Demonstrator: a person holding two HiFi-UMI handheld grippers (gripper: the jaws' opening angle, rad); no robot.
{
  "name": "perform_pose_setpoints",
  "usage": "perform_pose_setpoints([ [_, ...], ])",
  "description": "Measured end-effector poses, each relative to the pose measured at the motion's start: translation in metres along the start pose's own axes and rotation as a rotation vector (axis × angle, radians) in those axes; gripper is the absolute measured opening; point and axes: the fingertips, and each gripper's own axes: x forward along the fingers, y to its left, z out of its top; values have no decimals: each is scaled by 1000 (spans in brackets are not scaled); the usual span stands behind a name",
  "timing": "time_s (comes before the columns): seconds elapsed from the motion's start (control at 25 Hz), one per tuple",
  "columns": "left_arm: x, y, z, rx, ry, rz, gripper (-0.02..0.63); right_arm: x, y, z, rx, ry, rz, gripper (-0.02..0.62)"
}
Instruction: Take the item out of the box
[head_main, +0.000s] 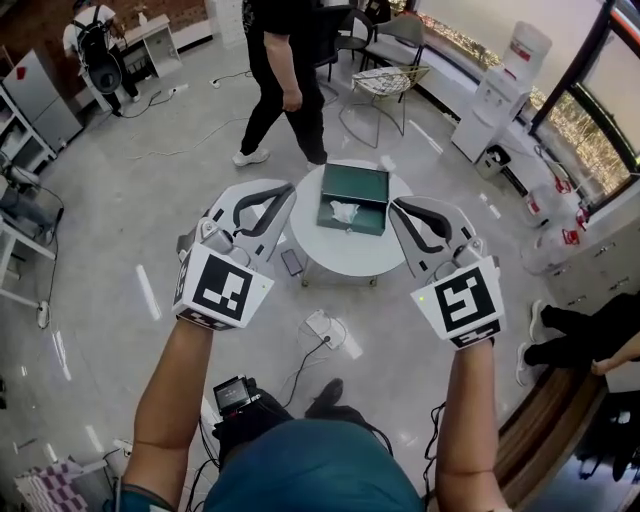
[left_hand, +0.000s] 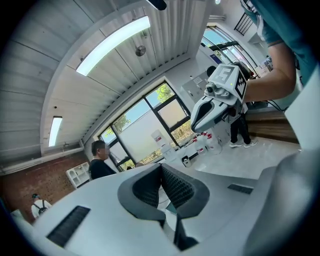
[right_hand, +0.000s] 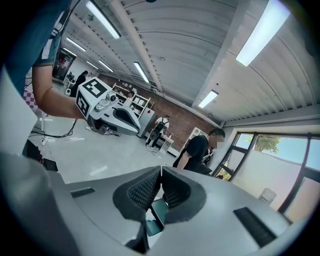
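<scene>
Green box (head_main: 358, 186) lies open on the round white tabletop (head_main: 340, 256), ahead of me and below, out on the grey floor. Beyond the tabletop a person in dark clothes (head_main: 285, 80) stands. My left gripper (head_main: 289, 189) is raised at the tabletop's left side and my right gripper (head_main: 396, 204) at its right side, both clear of the box. Each pair of jaws is closed tip against tip, with nothing between them. The item (head_main: 344, 212), a crumpled white thing, rests inside the box near its front wall. A small dark phone (head_main: 292, 262) lies on the tabletop's left edge, just beside the box.
</scene>
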Motion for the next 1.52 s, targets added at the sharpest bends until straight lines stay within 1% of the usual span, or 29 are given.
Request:
perform_pose_setpoints([
  [0.16, 24, -2, 12, 3, 20, 10, 20, -7, -29, -13, 15, -10, -1, 40],
  [0.28, 38, -10, 10, 4, 25, -3, 20, -8, -35, -26, 26, -5, -3, 40],
  [0.44, 64, -15, 4, 0, -6, -38, 20, -5, -43, -46, 44, 26, -36, 40],
  [0.56, 91, -9, -2, -8, -21, -64, 20, 6, -57, -58, 57, 54, -50, 40],
  [0.64, 107, 7, -11, -12, -43, -87, 20, 25, -66, -58, 66, 75, -67, 40],
  [0.88, 157, 77, -40, -17, -125, -169, 20, 100, -94, -41, 91, 143, -145, 40],
  [1.12, 189, 136, -77, -21, -178, -216, 20, 173, -105, -30, 117, 188, -179, 40],
  [1.32, 207, 168, -109, -38, -190, -227, 20, 223, -109, -31, 123, 212, -165, 40],
  [1.52, 219, 191, -139, -67, -152, -203, 20, 265, -116, -42, 130, 211, -103, 40],
])
